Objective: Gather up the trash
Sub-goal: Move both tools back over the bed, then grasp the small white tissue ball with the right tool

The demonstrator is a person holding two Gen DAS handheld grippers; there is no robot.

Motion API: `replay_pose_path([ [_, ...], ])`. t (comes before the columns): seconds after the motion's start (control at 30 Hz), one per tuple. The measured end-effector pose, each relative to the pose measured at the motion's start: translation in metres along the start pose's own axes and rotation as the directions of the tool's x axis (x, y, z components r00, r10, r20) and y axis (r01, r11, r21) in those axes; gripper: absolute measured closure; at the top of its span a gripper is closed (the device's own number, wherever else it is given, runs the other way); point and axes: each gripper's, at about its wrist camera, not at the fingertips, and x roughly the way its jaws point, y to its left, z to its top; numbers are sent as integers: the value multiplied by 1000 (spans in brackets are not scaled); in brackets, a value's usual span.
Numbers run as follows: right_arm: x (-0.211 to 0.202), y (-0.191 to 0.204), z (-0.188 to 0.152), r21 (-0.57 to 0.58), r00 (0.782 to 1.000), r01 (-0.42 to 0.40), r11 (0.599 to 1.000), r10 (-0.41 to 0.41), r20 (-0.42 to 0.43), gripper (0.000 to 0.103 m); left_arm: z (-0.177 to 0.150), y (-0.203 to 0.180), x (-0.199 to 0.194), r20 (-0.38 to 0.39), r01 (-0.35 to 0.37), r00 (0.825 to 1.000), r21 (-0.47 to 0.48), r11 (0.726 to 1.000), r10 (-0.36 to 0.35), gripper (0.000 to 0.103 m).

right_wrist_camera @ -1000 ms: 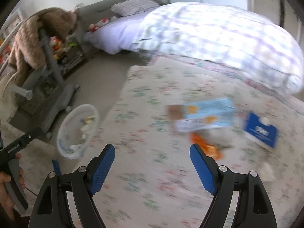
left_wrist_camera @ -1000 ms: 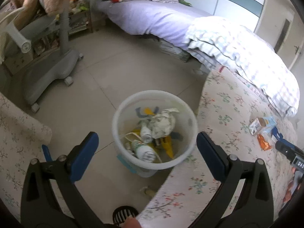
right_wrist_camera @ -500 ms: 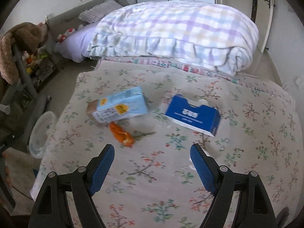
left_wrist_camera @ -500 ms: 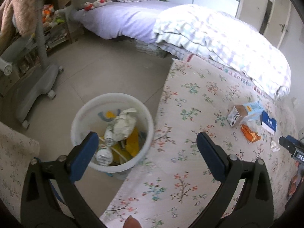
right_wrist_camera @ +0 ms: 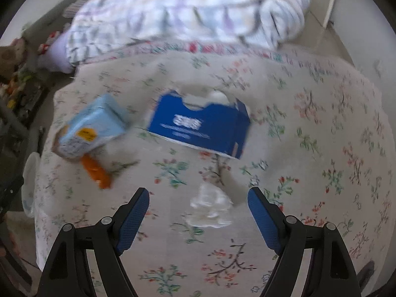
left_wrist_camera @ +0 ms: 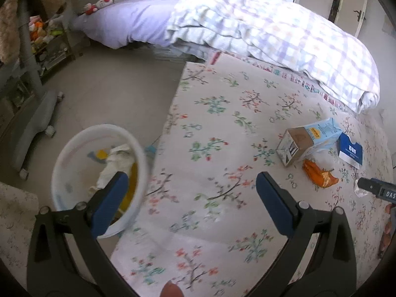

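Note:
On the floral bedspread (right_wrist_camera: 321, 148) lie a light blue carton (right_wrist_camera: 91, 128), an orange wrapper (right_wrist_camera: 97, 170), a dark blue box (right_wrist_camera: 200, 126) and a crumpled clear plastic scrap (right_wrist_camera: 210, 208). My right gripper (right_wrist_camera: 198, 212) is open, hovering with the plastic scrap between its fingers, not touching it. My left gripper (left_wrist_camera: 191, 203) is open and empty over the bed's edge. Beside the bed on the floor stands a white bin (left_wrist_camera: 74, 148) with trash inside. The carton (left_wrist_camera: 309, 141), wrapper (left_wrist_camera: 319, 175) and blue box (left_wrist_camera: 351, 151) also show at the right of the left wrist view.
A folded plaid quilt (left_wrist_camera: 272, 32) lies at the back of the bed. A purple bed (left_wrist_camera: 133, 19) stands further off. A grey wheeled stand (left_wrist_camera: 34, 116) is on the floor at the left. The right gripper's body (left_wrist_camera: 378, 190) shows at the right edge.
Both grippers have moved rightward over the bedspread. The bin has slid to the left in the left view. In the right view the blue box and plastic scrap have come closer between the fingers.

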Motion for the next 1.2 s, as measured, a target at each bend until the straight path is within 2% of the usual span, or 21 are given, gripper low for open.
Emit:
replay_pose_path([
  [0.1, 10, -8, -1, 19, 999, -4, 1000, 5, -35, 21, 3, -11, 9, -11, 13, 1000, 3, 1000, -13, 1],
  [0.2, 17, -12, -2, 25, 999, 19, 1000, -17, -50, 38, 6, -26, 15, -15, 38, 999, 9, 999, -38, 1],
  [0.23, 15, -11, -2, 13, 998, 43, 999, -42, -43, 51, 7, -30, 17, -17, 44, 999, 11, 999, -44, 1],
  [0.27, 14, -10, -1, -6, 998, 43, 999, -43, -43, 74, 7, -34, 17, -18, 48, 999, 13, 999, -48, 1],
  [0.3, 12, -11, -1, -8, 999, 18, 1000, -19, -49, 80, 9, -39, 16, -16, 54, 998, 17, 998, -54, 1],
  [0.53, 2, -25, -4, 43, 997, -57, 997, 59, -56, 82, 21, -68, 13, 17, 146, 989, 73, 987, -147, 1],
  [0.73, -14, -40, -10, 75, 997, -75, 994, 77, -18, 82, 28, -89, 26, 54, 166, 983, 136, 977, -175, 1],
  [0.93, -30, -54, -15, 83, 995, -99, 992, 99, -1, 82, 33, -109, 31, 69, 262, 959, 158, 952, -275, 1],
  [1.1, -32, -64, -21, 95, 995, -96, 991, 97, -5, 82, 26, -133, 33, 26, 323, 942, 214, 922, -336, 14],
  [1.17, -30, -64, -22, 99, 995, -97, 990, 99, -8, 82, 22, -141, 34, 9, 320, 943, 238, 917, -331, 25],
  [1.2, -30, -66, -23, 100, 995, -99, 990, 101, -9, 82, 20, -144, 35, -7, 319, 945, 244, 916, -327, 38],
])
